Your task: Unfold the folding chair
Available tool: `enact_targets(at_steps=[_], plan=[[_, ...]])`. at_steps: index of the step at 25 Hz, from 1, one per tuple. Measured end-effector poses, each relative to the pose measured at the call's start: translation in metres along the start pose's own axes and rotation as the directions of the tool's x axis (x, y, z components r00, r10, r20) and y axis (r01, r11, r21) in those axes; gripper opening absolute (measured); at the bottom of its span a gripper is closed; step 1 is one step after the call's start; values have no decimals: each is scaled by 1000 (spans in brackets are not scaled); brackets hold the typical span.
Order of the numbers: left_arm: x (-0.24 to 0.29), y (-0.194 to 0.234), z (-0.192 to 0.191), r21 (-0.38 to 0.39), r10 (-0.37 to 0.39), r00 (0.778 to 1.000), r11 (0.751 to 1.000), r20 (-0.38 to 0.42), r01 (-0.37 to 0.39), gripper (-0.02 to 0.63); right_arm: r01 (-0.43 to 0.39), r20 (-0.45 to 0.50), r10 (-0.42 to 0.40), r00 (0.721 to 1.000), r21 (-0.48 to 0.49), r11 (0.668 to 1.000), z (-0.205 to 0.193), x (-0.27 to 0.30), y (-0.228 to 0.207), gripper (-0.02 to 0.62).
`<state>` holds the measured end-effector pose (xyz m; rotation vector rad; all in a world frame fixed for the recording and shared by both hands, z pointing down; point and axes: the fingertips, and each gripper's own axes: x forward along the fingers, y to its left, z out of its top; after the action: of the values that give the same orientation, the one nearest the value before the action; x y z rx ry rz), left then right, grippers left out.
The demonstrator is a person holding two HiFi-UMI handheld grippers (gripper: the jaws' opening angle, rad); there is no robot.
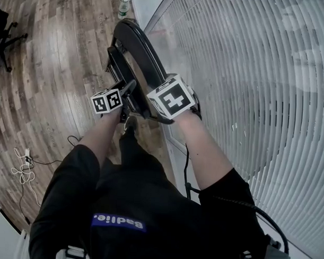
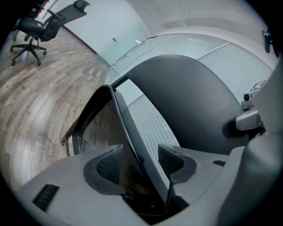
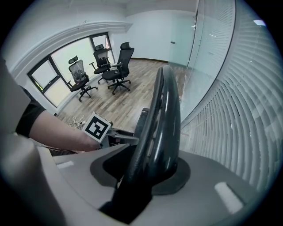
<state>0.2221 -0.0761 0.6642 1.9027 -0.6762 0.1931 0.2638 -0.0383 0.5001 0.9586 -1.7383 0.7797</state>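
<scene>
Nearest, at lower centre, the right gripper is clamped on the black rim of the folded chair, which stands beside the blinds. The left gripper gapes wide, with a thin frame edge between its pads, unpressed. Office chairs stand far at upper left.

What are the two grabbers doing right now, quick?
Left gripper: open, with a thin edge of the chair between its jaws, not squeezed.
Right gripper: closed on the chair's top edge.
</scene>
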Motion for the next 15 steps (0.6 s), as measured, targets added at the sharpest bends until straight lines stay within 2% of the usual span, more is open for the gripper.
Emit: enact_targets(at_steps=[5,8,15], plan=[[17,2,-11,-45,-15,1000,999,-21,14,227,-12,1,12,1000,-10,1000,-2,5,1,115],[18,2,-12,-60,-21,1000,998,-22,20,133,-12,0,12,1000,-20,1000,-2,6,4,115],[6,2,-11,-85,-56,998,995,-24,54,118,-12,-5,12,1000,-37,999,1,3,15,118]])
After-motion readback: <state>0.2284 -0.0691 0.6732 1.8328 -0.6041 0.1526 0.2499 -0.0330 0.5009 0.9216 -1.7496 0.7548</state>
